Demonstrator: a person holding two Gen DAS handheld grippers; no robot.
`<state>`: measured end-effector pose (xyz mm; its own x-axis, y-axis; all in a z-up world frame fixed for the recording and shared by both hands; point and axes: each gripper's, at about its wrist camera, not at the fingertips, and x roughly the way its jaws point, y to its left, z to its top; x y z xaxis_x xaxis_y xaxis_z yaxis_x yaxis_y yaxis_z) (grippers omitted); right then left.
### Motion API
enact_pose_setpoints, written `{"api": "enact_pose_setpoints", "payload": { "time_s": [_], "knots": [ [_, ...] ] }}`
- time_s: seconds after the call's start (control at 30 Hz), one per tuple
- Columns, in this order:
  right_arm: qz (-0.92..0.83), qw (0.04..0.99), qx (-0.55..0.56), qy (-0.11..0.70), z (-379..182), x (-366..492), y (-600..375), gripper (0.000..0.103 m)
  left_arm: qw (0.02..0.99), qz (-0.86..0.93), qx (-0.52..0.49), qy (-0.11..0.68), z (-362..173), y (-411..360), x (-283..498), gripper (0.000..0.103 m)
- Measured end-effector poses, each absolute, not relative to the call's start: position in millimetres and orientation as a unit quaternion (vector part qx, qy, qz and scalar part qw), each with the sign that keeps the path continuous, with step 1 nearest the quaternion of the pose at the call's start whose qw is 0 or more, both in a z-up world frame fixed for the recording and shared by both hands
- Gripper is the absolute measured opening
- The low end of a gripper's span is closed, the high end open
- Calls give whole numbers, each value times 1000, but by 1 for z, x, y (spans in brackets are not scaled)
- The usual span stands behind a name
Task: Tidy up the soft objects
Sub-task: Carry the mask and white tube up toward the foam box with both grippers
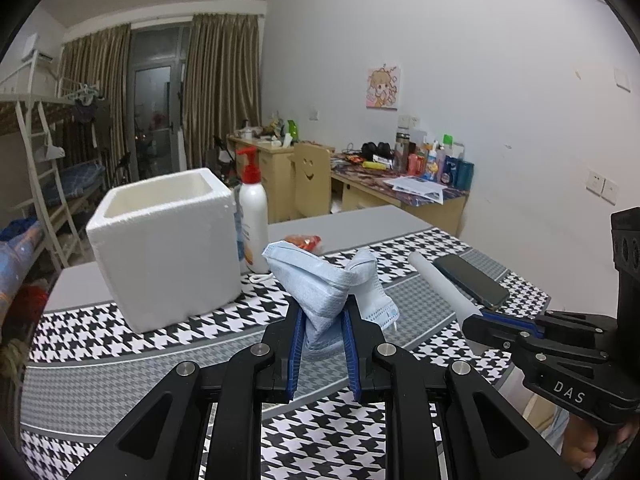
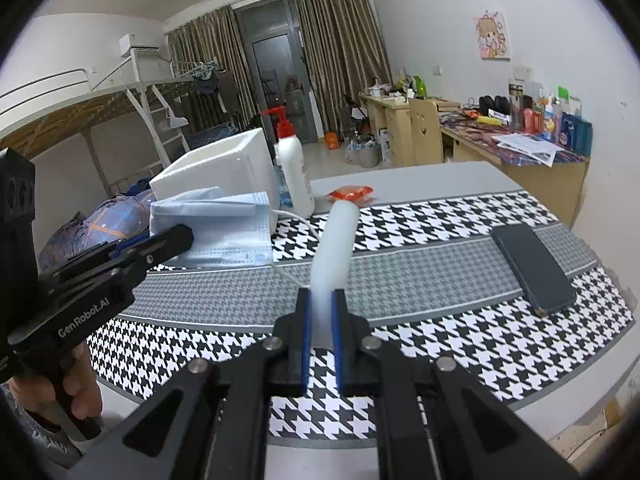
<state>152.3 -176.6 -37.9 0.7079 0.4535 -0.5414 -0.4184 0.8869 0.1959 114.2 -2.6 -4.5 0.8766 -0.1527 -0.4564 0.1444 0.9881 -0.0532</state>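
My left gripper (image 1: 322, 316) is shut on a stack of light blue face masks (image 1: 320, 280) and holds it above the houndstooth table mat; the masks also show in the right wrist view (image 2: 216, 220). My right gripper (image 2: 321, 300) is shut on a white foam roll (image 2: 334, 240) that points forward over the mat; the roll also shows in the left wrist view (image 1: 440, 284). A white foam box (image 1: 168, 244), open on top, stands at the left of the mat, just left of the masks.
A white pump bottle with a red top (image 1: 253, 216) stands right behind the box. A red packet (image 1: 305, 242) lies behind the masks. A black phone (image 2: 532, 268) lies on the mat at the right. Desks and a bunk bed stand beyond the table.
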Motion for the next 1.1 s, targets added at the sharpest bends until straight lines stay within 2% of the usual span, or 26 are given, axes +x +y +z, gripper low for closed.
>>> {"api": "enact_pose_setpoints", "payload": {
  "time_s": [1.1],
  "knots": [
    [289, 925, -3, 245, 3, 177, -127, 12, 979, 5, 2, 203, 32, 45, 143, 20]
  ]
}}
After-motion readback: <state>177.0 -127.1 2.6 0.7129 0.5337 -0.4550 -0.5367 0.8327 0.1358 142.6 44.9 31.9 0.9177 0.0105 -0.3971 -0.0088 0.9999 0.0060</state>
